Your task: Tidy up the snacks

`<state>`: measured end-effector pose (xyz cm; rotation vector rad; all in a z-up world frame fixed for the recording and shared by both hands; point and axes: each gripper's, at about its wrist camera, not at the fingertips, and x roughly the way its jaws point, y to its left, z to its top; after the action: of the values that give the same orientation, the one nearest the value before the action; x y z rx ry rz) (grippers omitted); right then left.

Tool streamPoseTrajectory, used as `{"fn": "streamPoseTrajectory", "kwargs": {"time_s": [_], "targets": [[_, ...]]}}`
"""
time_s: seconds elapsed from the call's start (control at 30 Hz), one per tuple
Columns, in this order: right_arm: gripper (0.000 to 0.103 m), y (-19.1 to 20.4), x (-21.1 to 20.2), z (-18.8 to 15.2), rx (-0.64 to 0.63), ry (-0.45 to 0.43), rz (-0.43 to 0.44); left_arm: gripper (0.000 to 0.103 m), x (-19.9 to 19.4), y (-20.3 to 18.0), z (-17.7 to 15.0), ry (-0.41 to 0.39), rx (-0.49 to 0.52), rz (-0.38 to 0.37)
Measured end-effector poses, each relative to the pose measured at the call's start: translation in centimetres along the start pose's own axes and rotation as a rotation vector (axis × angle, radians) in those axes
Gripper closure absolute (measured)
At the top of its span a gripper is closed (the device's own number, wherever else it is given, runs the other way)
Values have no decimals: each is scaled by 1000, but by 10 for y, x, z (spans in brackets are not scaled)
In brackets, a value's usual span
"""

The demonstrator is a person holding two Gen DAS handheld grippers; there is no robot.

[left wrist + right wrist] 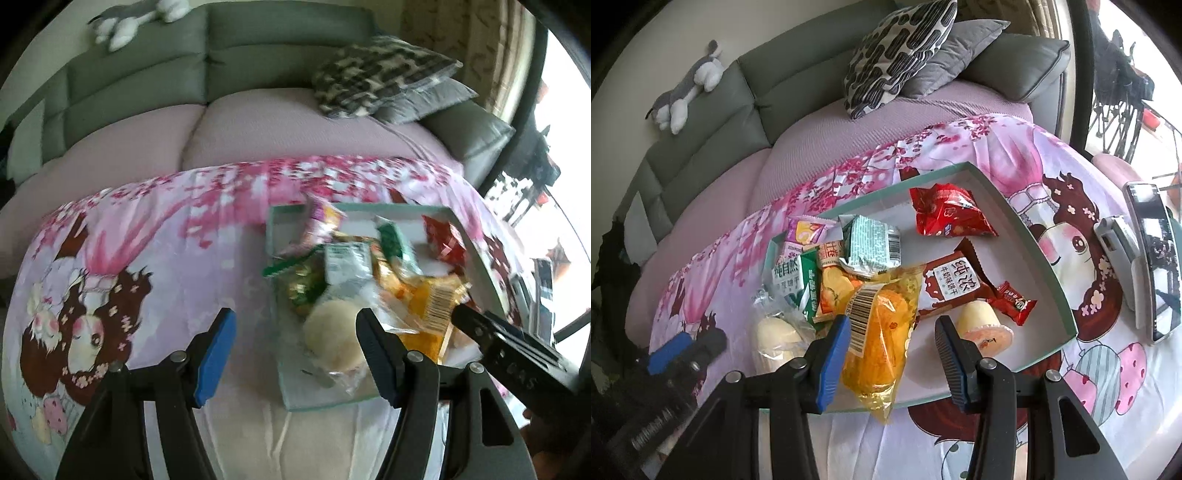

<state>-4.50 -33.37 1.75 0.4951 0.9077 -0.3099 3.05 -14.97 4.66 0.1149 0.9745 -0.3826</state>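
Your snacks (871, 254) lay heaped at the tray's (1039, 236) left end, one bun (777, 338) spilling over its rim; the right half stayed roomier. Your left gripper (295, 350) hung released over cloth (155, 236). Your right gripper (890, 354) straddled the orange bag (882, 332), pads apart, tilted downward.

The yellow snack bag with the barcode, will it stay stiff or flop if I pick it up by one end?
The yellow snack bag looks like thin clear film, so it would probably sag. Its glossy wrapper may slip between pads. The contents look soft, so squeezing hard could crush them.
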Motion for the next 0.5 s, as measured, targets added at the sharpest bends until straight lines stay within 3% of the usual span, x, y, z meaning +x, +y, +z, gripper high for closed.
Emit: {"fn": "streamPoseTrajectory", "kwargs": {"time_s": [0.07,0.27,0.33,0.5], "targets": [[31,2,2,-1,-11,6,-8,20,4,10,0,5,-38,35],[13,5,7,-2,-25,19,-14,8,12,35,-2,4,-97,139],[7,4,7,-2,-23,15,-18,7,16,39,-3,4,-111,174],[6,3,7,-2,-15,8,-19,7,27,40,-8,45,-104,201]]}}
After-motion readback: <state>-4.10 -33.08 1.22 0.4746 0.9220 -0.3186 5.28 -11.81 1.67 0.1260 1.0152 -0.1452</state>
